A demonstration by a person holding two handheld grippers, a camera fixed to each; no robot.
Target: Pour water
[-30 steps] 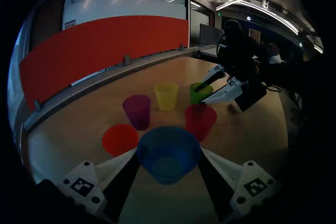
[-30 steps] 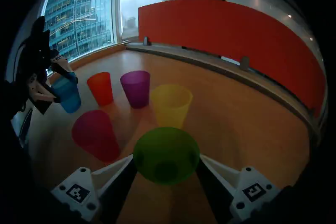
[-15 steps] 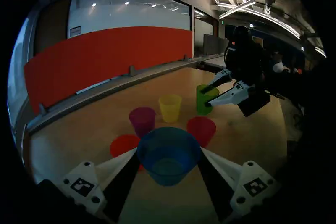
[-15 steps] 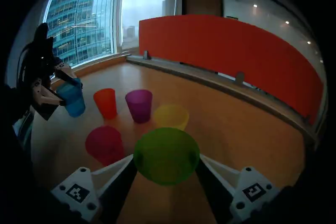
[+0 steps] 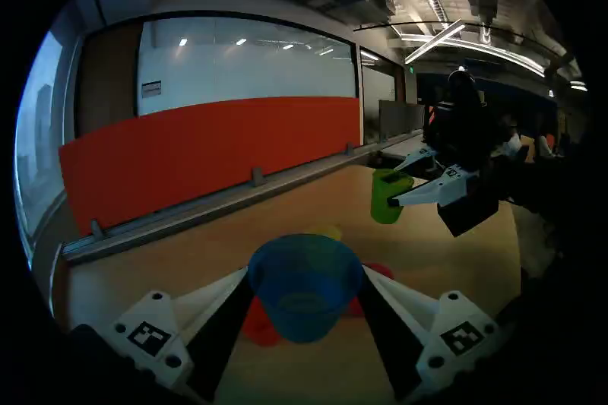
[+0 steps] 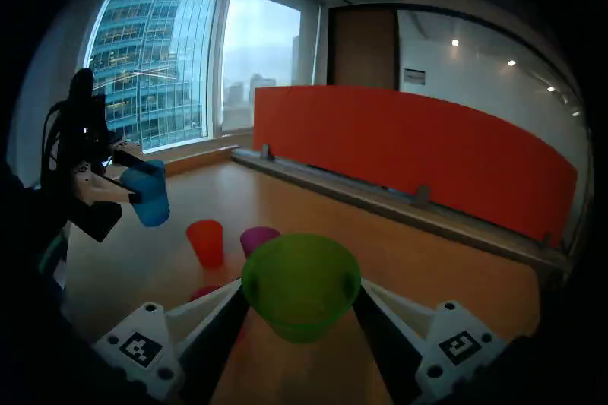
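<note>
Now left gripper (image 5: 305, 272) closed on blue cup (image 5: 304, 306), right gripper (image 6: 300, 283) closed on green cup (image 6: 300, 310); both cups upright, lifted off table (image 5: 190, 253). Green cup ahead-right of blue, well apart: must close gap before tipping.

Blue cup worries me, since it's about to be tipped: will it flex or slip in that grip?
Probably flexes a little: the blue cup looks like thin, translucent plastic. It tapers downward, so it could slide up in the left gripper if squeezed hard. Likely light; any water inside is hard to make out.
</note>
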